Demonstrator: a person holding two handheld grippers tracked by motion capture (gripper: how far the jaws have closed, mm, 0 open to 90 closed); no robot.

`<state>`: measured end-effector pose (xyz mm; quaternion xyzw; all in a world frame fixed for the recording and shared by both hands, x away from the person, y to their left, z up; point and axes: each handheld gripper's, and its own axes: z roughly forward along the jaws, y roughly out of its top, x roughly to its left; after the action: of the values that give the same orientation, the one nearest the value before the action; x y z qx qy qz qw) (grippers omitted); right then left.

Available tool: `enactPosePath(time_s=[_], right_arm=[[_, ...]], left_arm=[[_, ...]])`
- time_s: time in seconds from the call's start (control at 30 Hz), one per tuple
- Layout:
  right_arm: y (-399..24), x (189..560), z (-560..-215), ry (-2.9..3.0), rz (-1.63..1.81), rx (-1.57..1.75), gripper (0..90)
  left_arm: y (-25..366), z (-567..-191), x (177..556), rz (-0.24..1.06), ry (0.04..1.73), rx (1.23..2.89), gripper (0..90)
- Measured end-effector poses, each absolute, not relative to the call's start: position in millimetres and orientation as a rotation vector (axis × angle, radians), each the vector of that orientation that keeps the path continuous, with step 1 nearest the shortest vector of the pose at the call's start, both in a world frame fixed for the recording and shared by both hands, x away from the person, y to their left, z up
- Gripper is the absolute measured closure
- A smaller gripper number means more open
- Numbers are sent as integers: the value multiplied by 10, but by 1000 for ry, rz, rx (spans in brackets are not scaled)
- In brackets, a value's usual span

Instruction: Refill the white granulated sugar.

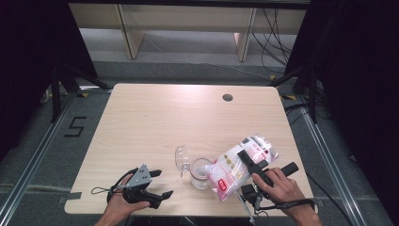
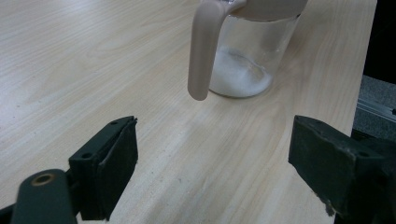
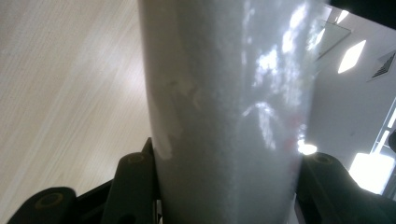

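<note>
Bag tilted over the jar

My right tongs point(image 1: 248, 162) clamp the bag point(image 1: 235, 169), seemingly pouring into the jar point(image 1: 200, 173); left tongs point(image 1: 157, 183) sit apart nearby.

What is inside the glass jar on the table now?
A low layer of white powder lies on the bottom of the glass jar. From above, the tilted bag covers part of the jar's mouth.

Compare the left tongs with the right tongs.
The left tongs stand open with nothing between them, low over the table; the right tongs are shut on the bag, tilted over the jar. Both are black and hand-held.
</note>
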<state>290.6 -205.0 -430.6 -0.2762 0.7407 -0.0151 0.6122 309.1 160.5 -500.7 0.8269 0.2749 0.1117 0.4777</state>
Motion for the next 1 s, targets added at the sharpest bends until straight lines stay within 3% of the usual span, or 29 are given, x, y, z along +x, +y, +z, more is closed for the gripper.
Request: enactPosePath(time_s=[1.0], right_arm=[[-2045,2914,-4300,1705,-32,-651,564]], left_arm=[[1593,-5013,3083,253,680,1992,154]])
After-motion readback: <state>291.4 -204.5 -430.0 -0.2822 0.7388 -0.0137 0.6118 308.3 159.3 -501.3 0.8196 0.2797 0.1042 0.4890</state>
